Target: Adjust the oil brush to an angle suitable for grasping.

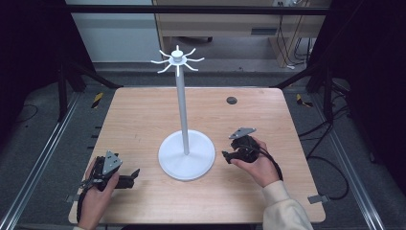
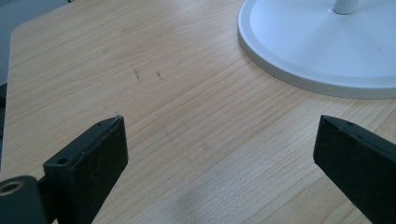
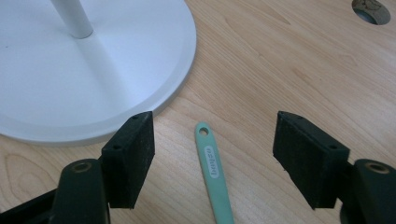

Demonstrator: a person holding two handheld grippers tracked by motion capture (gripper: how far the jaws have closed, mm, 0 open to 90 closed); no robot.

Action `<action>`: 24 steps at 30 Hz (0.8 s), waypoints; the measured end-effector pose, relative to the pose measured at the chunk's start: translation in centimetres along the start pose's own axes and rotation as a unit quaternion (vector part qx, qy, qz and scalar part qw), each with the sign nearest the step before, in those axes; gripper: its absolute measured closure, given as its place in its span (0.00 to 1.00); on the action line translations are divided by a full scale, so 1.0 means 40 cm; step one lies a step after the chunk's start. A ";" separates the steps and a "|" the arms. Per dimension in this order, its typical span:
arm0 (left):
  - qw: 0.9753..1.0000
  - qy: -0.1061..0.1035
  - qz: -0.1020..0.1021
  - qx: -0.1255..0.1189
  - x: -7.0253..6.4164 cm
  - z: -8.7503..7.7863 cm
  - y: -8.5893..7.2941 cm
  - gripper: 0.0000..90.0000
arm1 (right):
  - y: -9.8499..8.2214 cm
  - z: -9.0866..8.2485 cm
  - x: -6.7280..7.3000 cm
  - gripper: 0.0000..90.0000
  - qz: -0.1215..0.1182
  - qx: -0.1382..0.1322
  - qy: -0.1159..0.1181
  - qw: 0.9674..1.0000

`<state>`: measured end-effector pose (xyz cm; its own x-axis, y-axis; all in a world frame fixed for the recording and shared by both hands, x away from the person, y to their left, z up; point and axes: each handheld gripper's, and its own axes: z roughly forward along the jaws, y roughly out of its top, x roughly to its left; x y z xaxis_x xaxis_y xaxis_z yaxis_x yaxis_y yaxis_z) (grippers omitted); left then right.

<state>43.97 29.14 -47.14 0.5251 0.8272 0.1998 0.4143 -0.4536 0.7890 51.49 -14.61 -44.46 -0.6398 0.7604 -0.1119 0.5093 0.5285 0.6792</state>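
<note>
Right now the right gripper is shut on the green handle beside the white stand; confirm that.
Not quite: the right gripper is open, its jaws apart on either side of the green handle, not touching it. The right gripper view shows this. The handle does lie beside the white stand.

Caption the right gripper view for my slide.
Open right claw straddles a green handle beside the white stand base.

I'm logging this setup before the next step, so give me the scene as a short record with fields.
surface: wooden table
stand: white hook stand, upright, round base at table centre
tool: mint green handle with a hole at its end, lying flat between the open jaws, apart from the base
left gripper: open, over bare wood, nothing between the jaws
right gripper: open, straddling the handle, pads not touching it
</note>
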 end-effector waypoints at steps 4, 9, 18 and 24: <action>1.000 0.002 0.000 -0.001 0.001 -0.003 0.000 0.03 | -0.003 0.000 -0.001 0.37 -0.003 0.001 0.003 1.000; 1.000 0.002 0.001 0.000 0.001 -0.002 0.000 0.03 | -0.004 0.000 0.008 0.42 -0.017 0.006 0.012 1.000; 1.000 0.002 0.002 0.000 0.001 -0.002 0.000 0.03 | -0.007 0.017 0.021 0.57 -0.023 0.033 0.042 0.998; 1.000 0.001 0.002 0.001 0.000 -0.001 0.001 0.03 | -0.010 0.025 0.029 0.78 -0.035 0.062 0.054 0.996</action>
<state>43.94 29.15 -47.10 0.5251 0.8262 0.2042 0.4135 -0.4573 0.7873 51.12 -13.56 -45.61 -0.7307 0.6788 -0.0727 0.5244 0.6262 0.5769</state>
